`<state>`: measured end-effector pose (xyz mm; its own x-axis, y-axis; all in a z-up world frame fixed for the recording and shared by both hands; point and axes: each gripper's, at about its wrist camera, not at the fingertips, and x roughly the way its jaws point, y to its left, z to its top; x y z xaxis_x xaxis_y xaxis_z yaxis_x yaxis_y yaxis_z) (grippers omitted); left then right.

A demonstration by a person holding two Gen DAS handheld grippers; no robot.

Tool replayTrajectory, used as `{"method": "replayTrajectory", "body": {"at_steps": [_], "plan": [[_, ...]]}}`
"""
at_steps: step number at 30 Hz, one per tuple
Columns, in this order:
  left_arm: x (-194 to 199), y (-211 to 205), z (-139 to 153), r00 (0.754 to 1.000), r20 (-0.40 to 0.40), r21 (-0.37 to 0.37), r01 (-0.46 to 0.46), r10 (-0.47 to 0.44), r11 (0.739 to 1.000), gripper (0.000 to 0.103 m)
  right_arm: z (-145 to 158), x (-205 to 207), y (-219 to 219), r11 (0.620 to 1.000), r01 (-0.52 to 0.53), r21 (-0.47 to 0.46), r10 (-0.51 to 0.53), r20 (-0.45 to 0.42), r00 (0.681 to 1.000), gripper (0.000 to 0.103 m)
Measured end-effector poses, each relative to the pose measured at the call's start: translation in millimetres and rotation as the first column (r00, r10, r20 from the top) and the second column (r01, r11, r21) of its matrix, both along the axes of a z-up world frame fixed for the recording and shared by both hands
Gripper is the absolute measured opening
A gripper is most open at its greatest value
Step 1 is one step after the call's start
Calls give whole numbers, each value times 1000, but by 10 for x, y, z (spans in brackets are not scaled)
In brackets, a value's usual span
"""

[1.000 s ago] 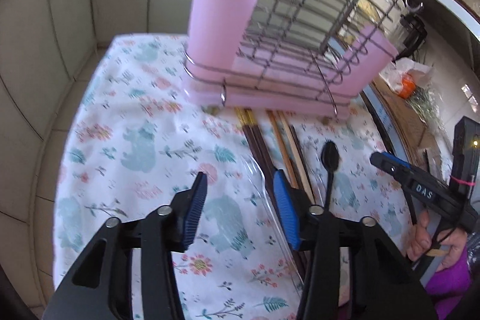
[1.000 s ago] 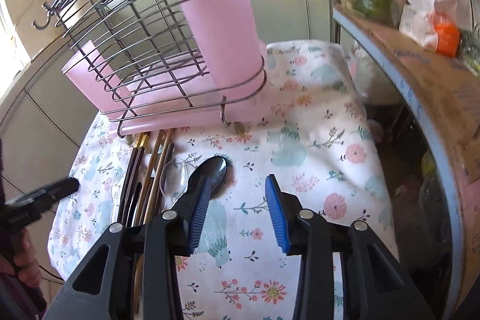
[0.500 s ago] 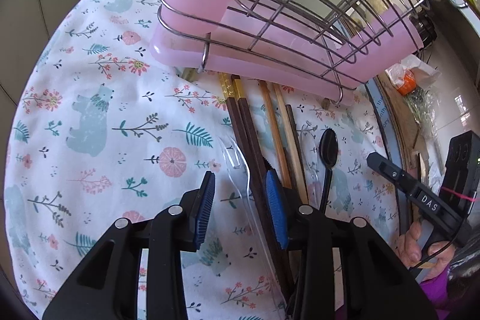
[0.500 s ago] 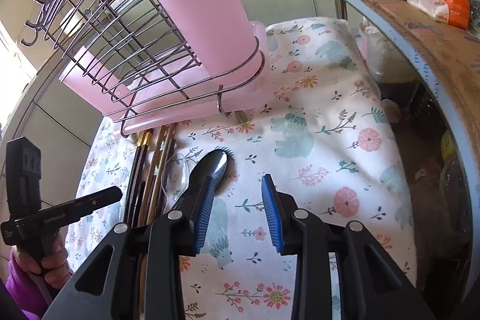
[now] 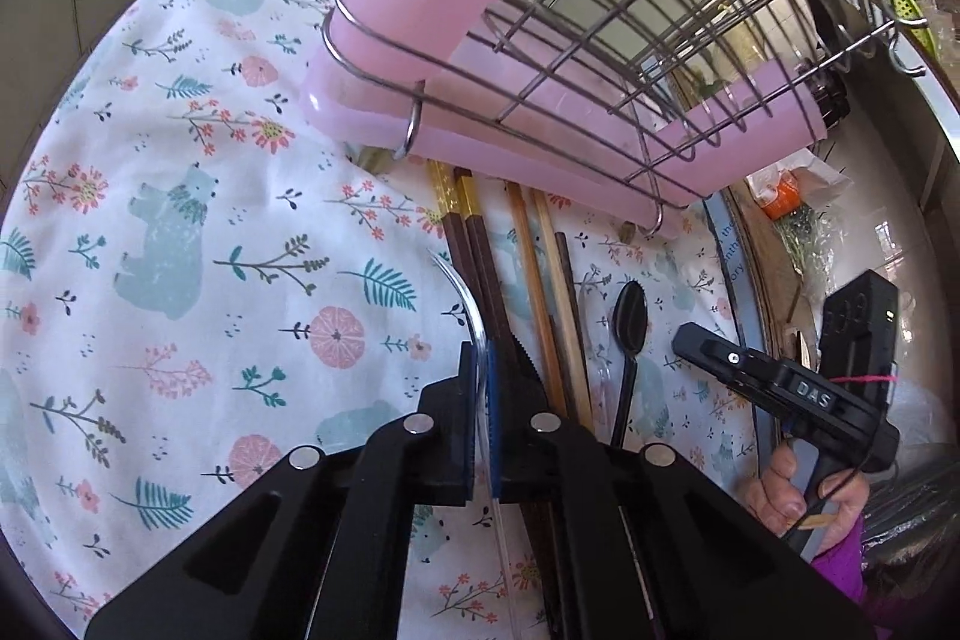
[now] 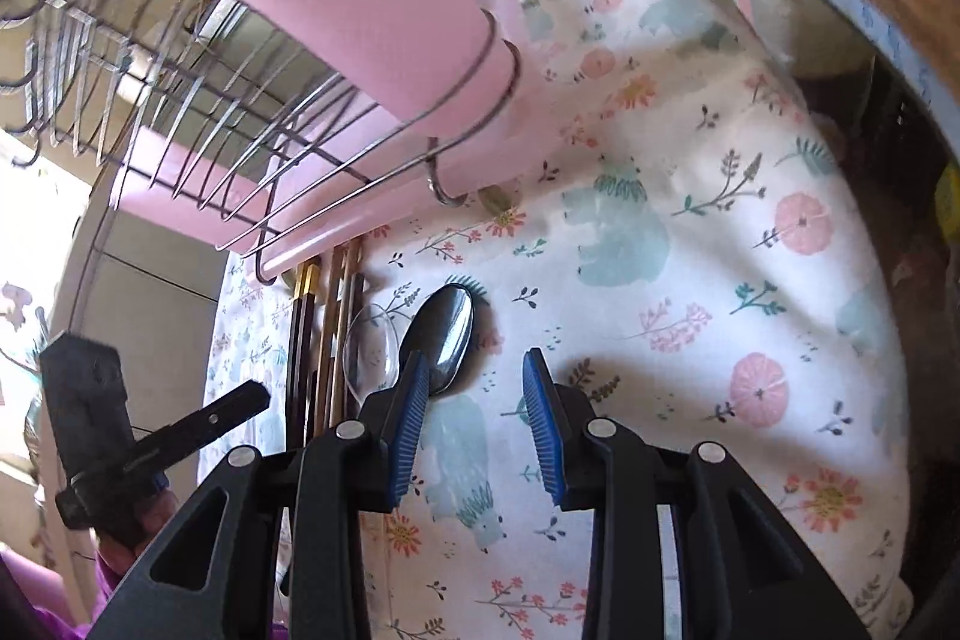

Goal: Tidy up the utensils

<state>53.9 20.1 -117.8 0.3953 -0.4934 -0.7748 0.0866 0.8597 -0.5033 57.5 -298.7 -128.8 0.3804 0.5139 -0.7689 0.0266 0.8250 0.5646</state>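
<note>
- clear plastic is what the left tongs (image 5: pixel 480 400) are clamped on: the handle of a transparent spoon (image 5: pixel 462 292), whose bowl curves up and away toward the pink rack (image 5: pixel 540 148) (thin and glassy, so its outline is hard to follow).
- landmark for everything: that wire-and-pink rack standing at the far side of the floral cloth (image 5: pixel 180 220) on the counter.
- just beside the clear spoon, on its right, the chopsticks (image 5: pixel 528 256) lie in a row, long axes pointing at the rack's base, their far ends touching or tucked under it.
- further right along the rack's front lies the black spoon (image 5: pixel 630 316), bowl toward the rack, handle running back toward the person.
- the right tongs (image 6: pixel 477 412) stand apart with nothing between the pads; the left pad sits just over the near edge of the black spoon's bowl (image 6: pixel 447 334), the rest of the gap over bare cloth.
- the coming move, as i judge it, turns on this: the black spoon lies slightly left of the right tongs' gap, its long axis roughly in line with the tongs, so they need a small shift left to straddle it.
- the right hand is the nearer one to that spoon.
</note>
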Motion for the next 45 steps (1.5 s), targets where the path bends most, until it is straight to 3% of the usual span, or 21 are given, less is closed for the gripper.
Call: {"method": "replayTrajectory", "body": {"at_steps": [6, 7, 11, 13, 16, 29, 45], "plan": [[-72, 147, 164, 1000, 30, -5, -8, 8, 1000, 2, -100, 122, 114, 999, -14, 33, 15, -33, 999, 31], [-74, 163, 179, 999, 31, -9, -10, 10, 1000, 2, -110, 144, 142, 999, -15, 31, 16, -38, 999, 25], [-85, 193, 192, 999, 35, -11, -15, 15, 1000, 2, -160, 186, 197, 1000, -17, 23, 18, -52, 998, 19], [-90, 191, 198, 999, 41, -3, -14, 14, 1000, 2, -174, 192, 199, 1000, -8, 9, 8, -55, 998, 5], [-95, 200, 237, 999, 49, 1, -20, 20, 1000, 2, -186, 166, 158, 1000, 5, 31, -3, -51, 999, 3], [-247, 311, 547, 991, 125, 28, -44, 40, 999, 2, 270, -89, 101, 1000, 0, 16, -2, 134, 991, 1], [-386, 331, 872, 973, 223, 22, -56, 50, 998, 2, 794, -322, 65, 1000, -9, 4, 7, 309, 951, 1]]}}
